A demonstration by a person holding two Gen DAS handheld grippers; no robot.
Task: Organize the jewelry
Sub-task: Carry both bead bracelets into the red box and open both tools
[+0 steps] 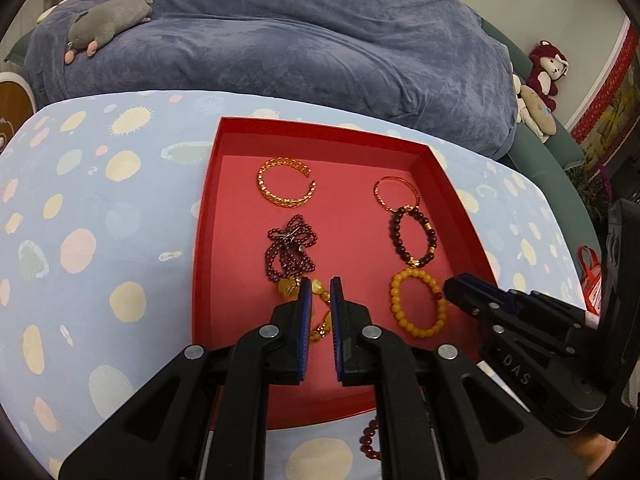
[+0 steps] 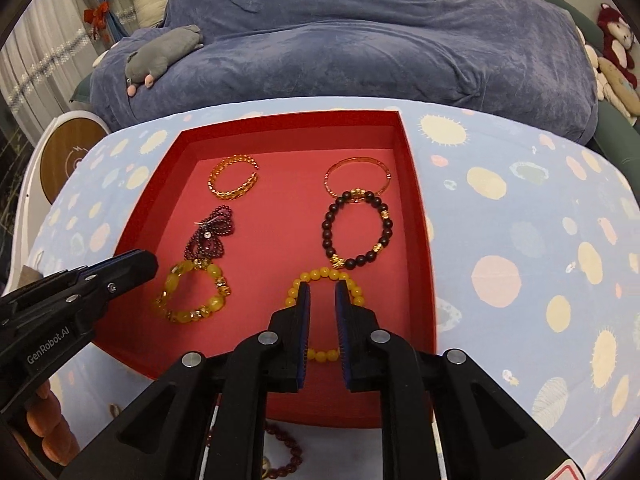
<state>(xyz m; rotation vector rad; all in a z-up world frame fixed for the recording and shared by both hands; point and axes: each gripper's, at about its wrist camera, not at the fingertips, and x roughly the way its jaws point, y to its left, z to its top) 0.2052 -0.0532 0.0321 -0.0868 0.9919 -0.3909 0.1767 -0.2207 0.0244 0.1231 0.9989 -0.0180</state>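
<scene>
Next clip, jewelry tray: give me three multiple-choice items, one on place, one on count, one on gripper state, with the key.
1. Where does the dark red bead bracelet lie?
A. inside the red tray
B. on the cloth outside the tray's near edge
C. on the sofa

2. How many pieces lie in the red tray?
A. four
B. six
C. eight

3. How stands the right gripper?
A. open, empty
B. shut on a bangle
C. out of view

Key: 1 B, it lies beyond the near wall. 2 B, two columns of three. 3 A, a gap shows between its pads above the yellow bead bracelet.
</scene>
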